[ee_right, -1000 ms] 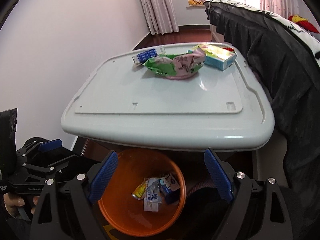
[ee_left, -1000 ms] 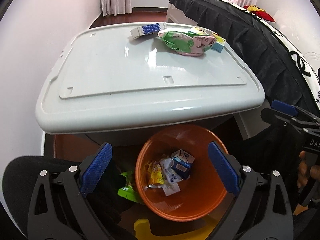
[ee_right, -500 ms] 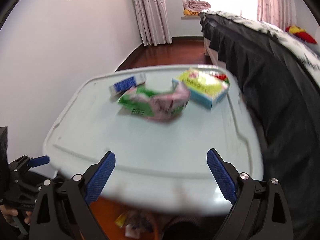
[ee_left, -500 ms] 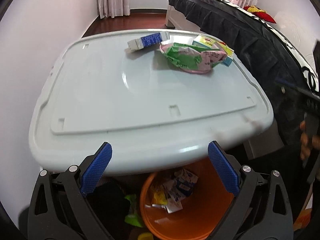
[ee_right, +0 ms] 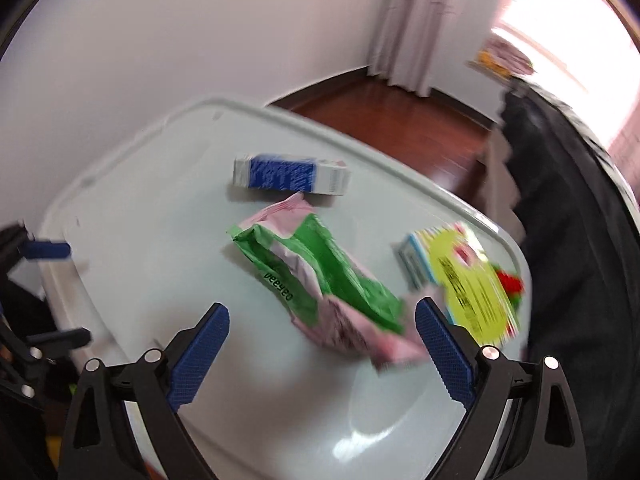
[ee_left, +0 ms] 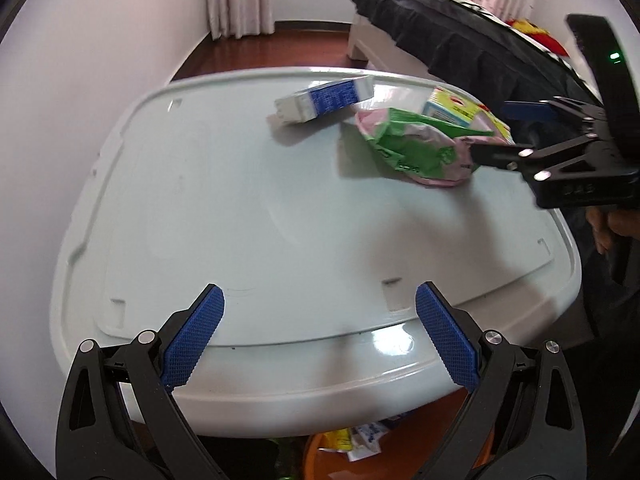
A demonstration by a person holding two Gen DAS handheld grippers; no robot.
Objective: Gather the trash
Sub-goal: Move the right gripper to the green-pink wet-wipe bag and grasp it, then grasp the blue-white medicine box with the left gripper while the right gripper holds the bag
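A crumpled green and pink wrapper (ee_right: 320,280) lies on the pale grey lid (ee_left: 240,208); it also shows in the left wrist view (ee_left: 416,148). A blue and white carton (ee_right: 290,174) lies behind it, also in the left wrist view (ee_left: 326,100). A yellow-green box (ee_right: 468,280) lies at its right, seen too in the left wrist view (ee_left: 460,112). My right gripper (ee_right: 322,344) is open, its fingers on either side of the wrapper's near end. My left gripper (ee_left: 320,332) is open and empty over the lid's near edge.
An orange bin (ee_left: 360,452) with several wrappers stands under the lid's near edge. A bed with a black cover (ee_left: 460,40) runs along the right. A white wall (ee_left: 80,60) is at the left. Wooden floor (ee_right: 400,120) lies beyond.
Both grippers rose from above the bin to above the lid. The right gripper moved forward and now reaches the green and pink wrapper. The bin slid almost out of view.
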